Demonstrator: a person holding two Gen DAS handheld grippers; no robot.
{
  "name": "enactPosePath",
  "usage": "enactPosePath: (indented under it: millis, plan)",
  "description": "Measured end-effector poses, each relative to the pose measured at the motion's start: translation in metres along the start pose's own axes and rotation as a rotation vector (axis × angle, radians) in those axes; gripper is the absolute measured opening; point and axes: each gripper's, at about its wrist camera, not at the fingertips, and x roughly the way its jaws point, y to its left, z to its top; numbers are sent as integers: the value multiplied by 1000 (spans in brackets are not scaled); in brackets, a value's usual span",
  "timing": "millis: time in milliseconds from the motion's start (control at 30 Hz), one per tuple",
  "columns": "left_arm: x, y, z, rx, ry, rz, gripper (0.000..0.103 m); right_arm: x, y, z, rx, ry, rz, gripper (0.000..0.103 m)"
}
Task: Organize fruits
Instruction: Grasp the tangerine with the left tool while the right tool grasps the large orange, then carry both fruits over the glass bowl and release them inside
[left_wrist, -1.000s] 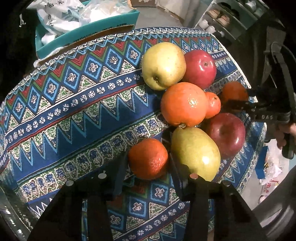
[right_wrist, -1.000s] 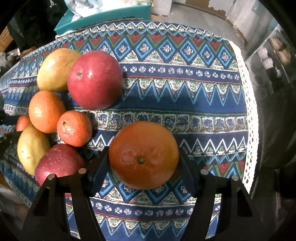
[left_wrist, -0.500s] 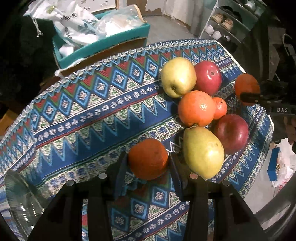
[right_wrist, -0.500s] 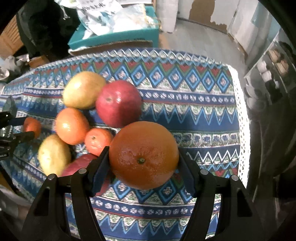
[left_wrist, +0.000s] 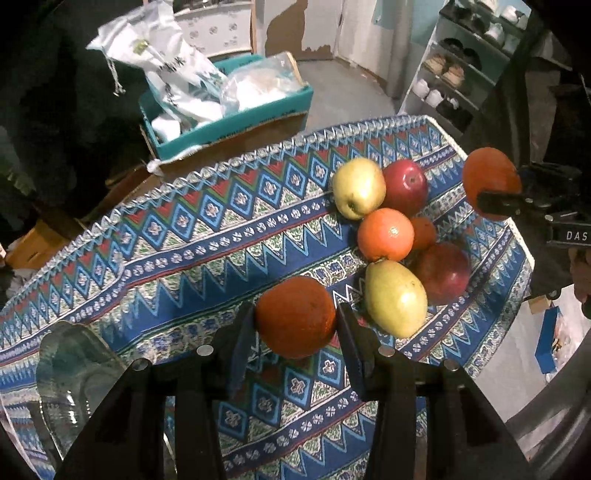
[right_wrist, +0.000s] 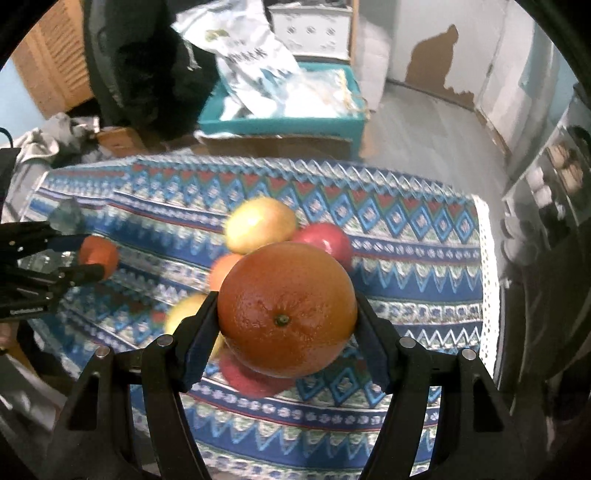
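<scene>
We find the left tool (left_wrist: 295, 325) clamped on a small orange (left_wrist: 295, 316) at lower centre, clear of the patterned tabletop (left_wrist: 207, 236), and the right tool (right_wrist: 286, 321) clamped on a large orange (right_wrist: 286, 308) at frame centre. The remaining fruit pile (left_wrist: 395, 236) sits at centre right on the cloth. A teal box (left_wrist: 236, 122) at upper centre holds white and clear plastic bags (left_wrist: 184, 77); a glass dish (left_wrist: 74, 373) at lower left shows no contents we can discern.
</scene>
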Motion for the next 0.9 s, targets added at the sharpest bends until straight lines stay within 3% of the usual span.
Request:
enactPosePath:
  millis: [333,900]
  plan:
    - [-42,25,-11,-48,-73,26,45,-15,62,22,-87,-56,73,70]
    - [-81,93,-55,-152,-131,87,45,15,191,66,-198,-40,224,70]
